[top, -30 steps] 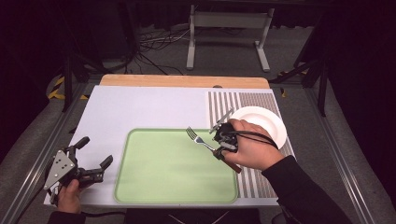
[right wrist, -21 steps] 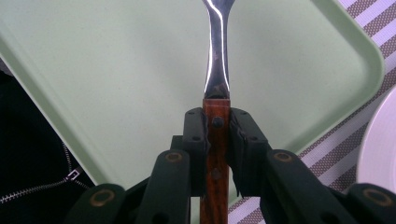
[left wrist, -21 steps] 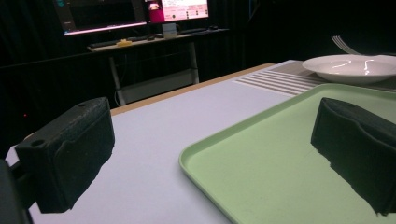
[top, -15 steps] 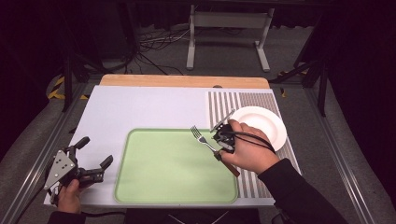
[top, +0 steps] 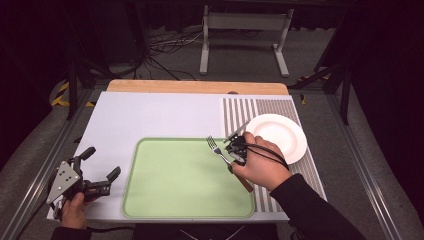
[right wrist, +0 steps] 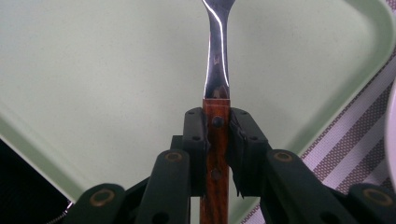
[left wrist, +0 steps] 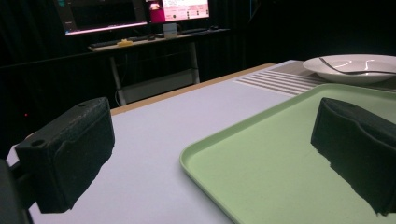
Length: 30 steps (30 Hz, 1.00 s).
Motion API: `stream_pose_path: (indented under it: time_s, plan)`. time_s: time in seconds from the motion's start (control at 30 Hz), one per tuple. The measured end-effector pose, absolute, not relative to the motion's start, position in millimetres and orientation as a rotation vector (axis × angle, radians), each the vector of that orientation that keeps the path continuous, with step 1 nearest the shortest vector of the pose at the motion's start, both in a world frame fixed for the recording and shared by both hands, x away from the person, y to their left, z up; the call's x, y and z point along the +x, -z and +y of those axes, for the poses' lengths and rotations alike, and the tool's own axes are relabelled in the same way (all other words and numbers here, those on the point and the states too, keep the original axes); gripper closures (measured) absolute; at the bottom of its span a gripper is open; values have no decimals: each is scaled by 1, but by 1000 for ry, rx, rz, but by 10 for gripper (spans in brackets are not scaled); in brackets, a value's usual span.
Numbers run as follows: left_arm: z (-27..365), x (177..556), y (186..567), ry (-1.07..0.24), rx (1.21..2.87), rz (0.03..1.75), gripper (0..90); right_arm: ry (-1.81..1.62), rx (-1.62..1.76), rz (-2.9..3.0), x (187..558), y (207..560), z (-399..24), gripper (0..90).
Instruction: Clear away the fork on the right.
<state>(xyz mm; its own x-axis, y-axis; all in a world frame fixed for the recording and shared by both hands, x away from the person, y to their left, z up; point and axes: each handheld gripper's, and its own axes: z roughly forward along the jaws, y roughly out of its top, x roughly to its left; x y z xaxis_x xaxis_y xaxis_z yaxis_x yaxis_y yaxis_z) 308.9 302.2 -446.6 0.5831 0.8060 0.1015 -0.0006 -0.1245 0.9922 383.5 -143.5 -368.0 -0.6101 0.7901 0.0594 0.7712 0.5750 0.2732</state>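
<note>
Wood-handled steel fork (right wrist: 217,116), rounded matte green tray (top: 150,200)

Table seen from above, facing forward. Green tray (top: 185,200) (left wrist: 280,158) (right wrist: 93,70) shared: skimmed low by left gripper view, viewed close by right.
</note>
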Motion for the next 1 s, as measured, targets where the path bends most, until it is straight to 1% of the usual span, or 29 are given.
stream_pose_path:
  time_s: [0.67, 1.0]
  plan:
    - [302, 310, 446, -796, 1555, 702, 2, -334, 1478, 2719, 380, 401, -139, 775]
    - [302, 310, 447, -796, 1556, 703, 3, -301, 1506, 2728, 381, 406, -139, 775]
